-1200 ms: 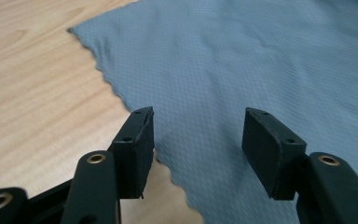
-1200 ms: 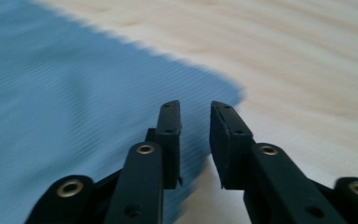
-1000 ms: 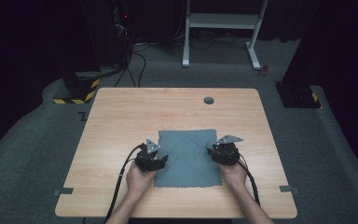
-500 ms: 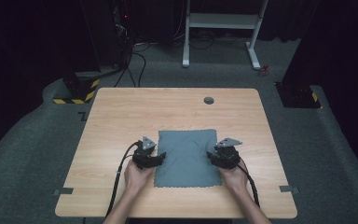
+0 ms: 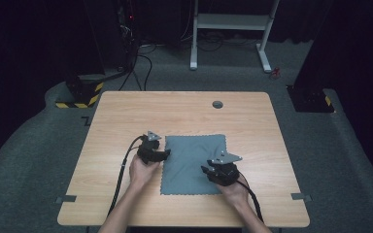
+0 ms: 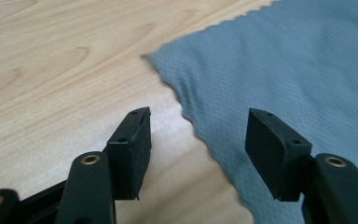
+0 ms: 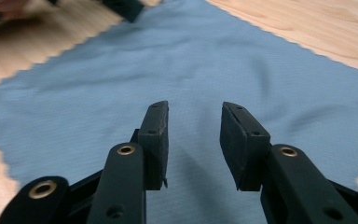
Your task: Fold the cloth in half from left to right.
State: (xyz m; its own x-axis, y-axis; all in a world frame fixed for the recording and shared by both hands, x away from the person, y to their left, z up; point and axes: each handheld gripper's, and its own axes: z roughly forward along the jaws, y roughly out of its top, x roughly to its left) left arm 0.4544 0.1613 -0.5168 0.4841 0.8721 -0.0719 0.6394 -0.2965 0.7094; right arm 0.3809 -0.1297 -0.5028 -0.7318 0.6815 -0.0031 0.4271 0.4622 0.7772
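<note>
**Two grippers over one grey cloth**

One square grey-blue cloth with a zigzag-cut edge (image 5: 193, 163) lies flat on the light wooden tabletop (image 5: 126, 121), in the near half, a little right of the middle. The left gripper (image 5: 164, 154) is at the left edge of the cloth, near its far left corner. Its jaws stand wide apart with nothing between them; one is above bare wood, the other above the fabric. The right gripper (image 5: 206, 171) hangs over the near right part of the cloth. Its jaws have just been closing but remain apart, and no fabric is pinched between them. A small dark round hole (image 5: 217, 104) sits near the far edge of the tabletop.
</note>
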